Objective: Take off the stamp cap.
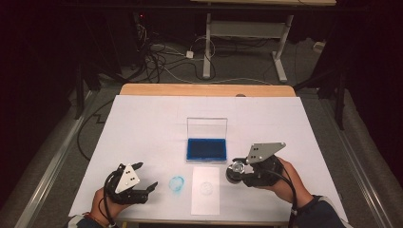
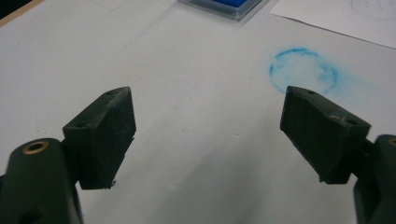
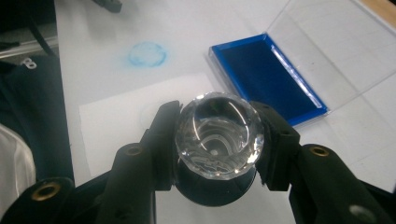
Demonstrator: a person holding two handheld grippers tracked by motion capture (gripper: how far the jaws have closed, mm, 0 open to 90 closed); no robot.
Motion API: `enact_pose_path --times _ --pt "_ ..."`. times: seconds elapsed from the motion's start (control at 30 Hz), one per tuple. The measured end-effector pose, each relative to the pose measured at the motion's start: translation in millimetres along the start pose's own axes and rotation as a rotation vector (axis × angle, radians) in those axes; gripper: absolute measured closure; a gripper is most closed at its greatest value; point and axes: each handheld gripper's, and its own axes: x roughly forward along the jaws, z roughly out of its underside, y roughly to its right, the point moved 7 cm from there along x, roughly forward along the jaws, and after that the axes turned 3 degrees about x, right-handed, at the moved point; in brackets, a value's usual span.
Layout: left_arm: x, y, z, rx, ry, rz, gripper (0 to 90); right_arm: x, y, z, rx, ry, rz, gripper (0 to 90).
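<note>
Clamping a round stamp [image 3: 218, 140] between its black jaws, the right gripper [image 3: 217, 144] held it by the dark body, so that the clear faceted top (glassy, cut like a gem) faced the camera; in the high view the stamp [image 1: 236, 169] hung just right of the paper slip, near the table's front. No brand, label or legible writing showed on it. Below lay a white rectangular paper slip [image 1: 206, 190] bearing a faint circular imprint [image 1: 206, 187] whose lettering could not be read. Beyond stood a blue ink pad [image 1: 206, 149], a matte felt rectangle in a clear plastic case with its lid [image 1: 206, 127] upright. A smudged blue ring [image 1: 177, 183] marked the white table cover [image 1: 142, 128] left of the slip. The left gripper [image 2: 208, 135] rested with jaws wide apart and nothing between them, its blocky pads [image 2: 105, 135] dull and scuffed, the blue ring [image 2: 302, 71] just ahead.
</note>
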Motion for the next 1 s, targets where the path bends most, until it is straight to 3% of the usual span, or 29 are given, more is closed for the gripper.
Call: enact_pose_path --times 0.37,0.63,1.0 --pt "2.3 2.9 -0.9 0.0 -0.011 0.015 17.9 -6.9 17.0 -13.5 0.027 0.045 0.032 56.7" --pt "3.6 3.5 -0.7 0.003 -0.016 0.018 17.9 2.9 30.6 -26.8 0.014 0.013 0.05 56.7" --pt "2.6 3.6 -0.1 0.006 -0.016 0.019 17.9 21.0 37.6 -46.7 0.002 -0.01 0.041 56.6"
